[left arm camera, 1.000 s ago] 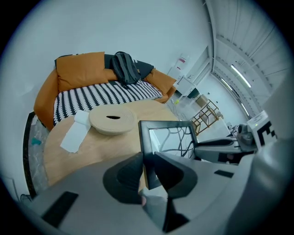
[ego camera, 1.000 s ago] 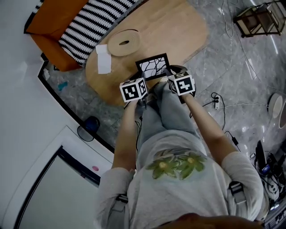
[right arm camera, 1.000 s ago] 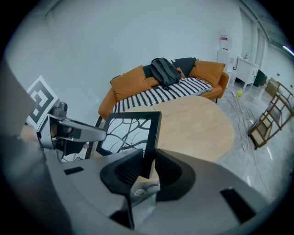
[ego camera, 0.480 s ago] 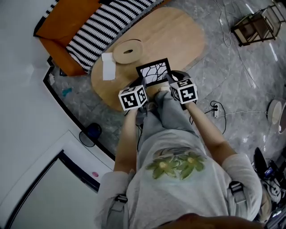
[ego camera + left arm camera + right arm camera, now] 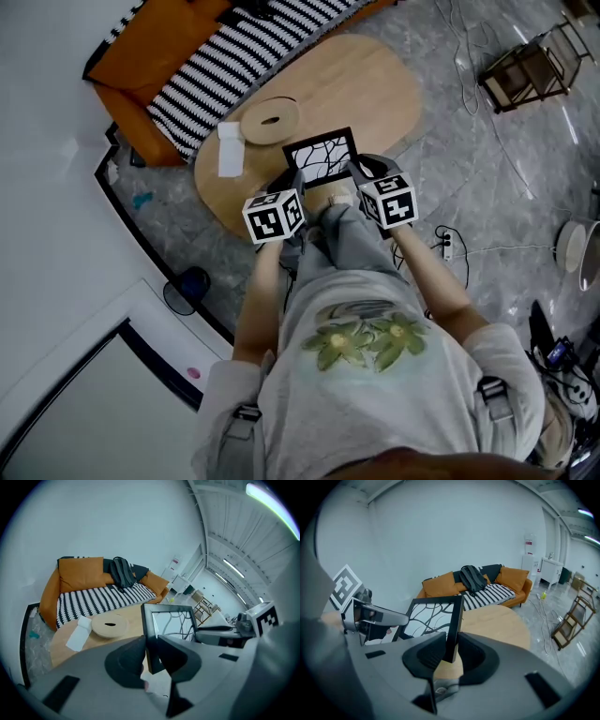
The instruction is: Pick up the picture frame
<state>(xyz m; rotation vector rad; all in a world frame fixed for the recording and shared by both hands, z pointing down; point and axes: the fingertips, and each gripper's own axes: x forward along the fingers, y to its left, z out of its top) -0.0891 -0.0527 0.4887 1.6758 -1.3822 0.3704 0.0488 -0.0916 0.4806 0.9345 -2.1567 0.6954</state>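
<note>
At 10 o'clock from the task item in head view: orange sofa with black-white striped cover. Left gripper view shows a dark backpack lying on it.

Next right, oval wooden table. Folded white paper sits near its left end, and a round wooden disc is just beside the paper, at its 2 o'clock.

Picture frame: black border, white panel with black branch pattern. It is over the table's near edge, at 5 o'clock from the disc, tilted, held between both grippers.

Left gripper: jaws pinch the frame's left border near the lower corner, one pad on each face.

Right gripper: same on the right border, jaws clamped on the black edge. Right gripper view shows the frame's bottom corner hanging free with the tabletop showing below it, so the frame is off the wood.

Further right, grey stone floor. A folding rack stands at 2 o'clock from the frame, well apart. A white power strip with cable lies at 4 o'clock.
</note>
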